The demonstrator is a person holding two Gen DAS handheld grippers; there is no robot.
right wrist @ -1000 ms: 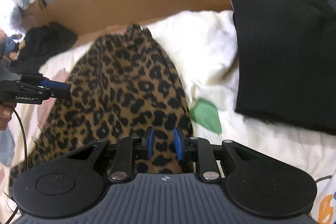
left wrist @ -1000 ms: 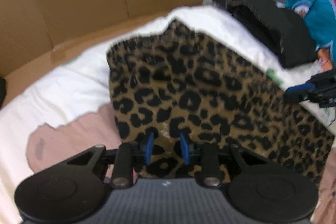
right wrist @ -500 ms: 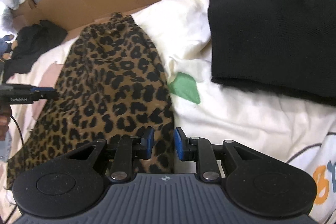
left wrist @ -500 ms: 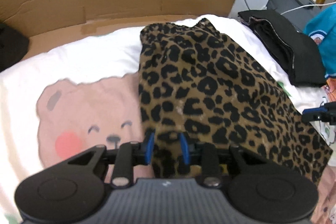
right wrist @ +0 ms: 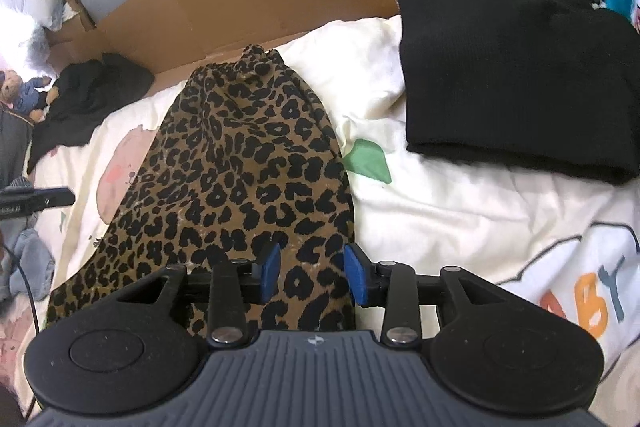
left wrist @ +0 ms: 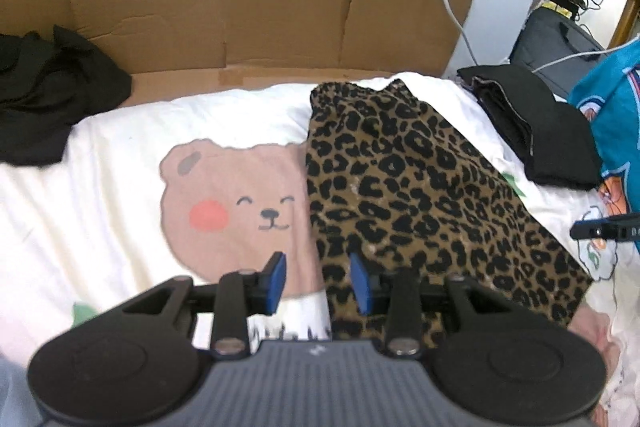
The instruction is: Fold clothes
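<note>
A leopard-print garment (left wrist: 408,187) lies flat and lengthwise on the white bedspread (left wrist: 100,195), its gathered waistband toward the far cardboard. It also shows in the right wrist view (right wrist: 240,179). My left gripper (left wrist: 317,281) is open at the garment's near left corner, its jaws apart and holding nothing. My right gripper (right wrist: 311,273) is open above the garment's near right corner, also empty. The tip of the right gripper shows at the right edge of the left wrist view (left wrist: 604,229).
A folded black garment (right wrist: 516,71) lies on the bed to the right. A crumpled black cloth (left wrist: 44,99) sits at the far left. A cardboard sheet (left wrist: 260,15) stands behind the bed. A teal garment (left wrist: 616,131) is at the far right.
Both grippers have opened and let go of the leopard garment's near edge, which now lies flat on the bed. Both cameras have pulled back and higher.
</note>
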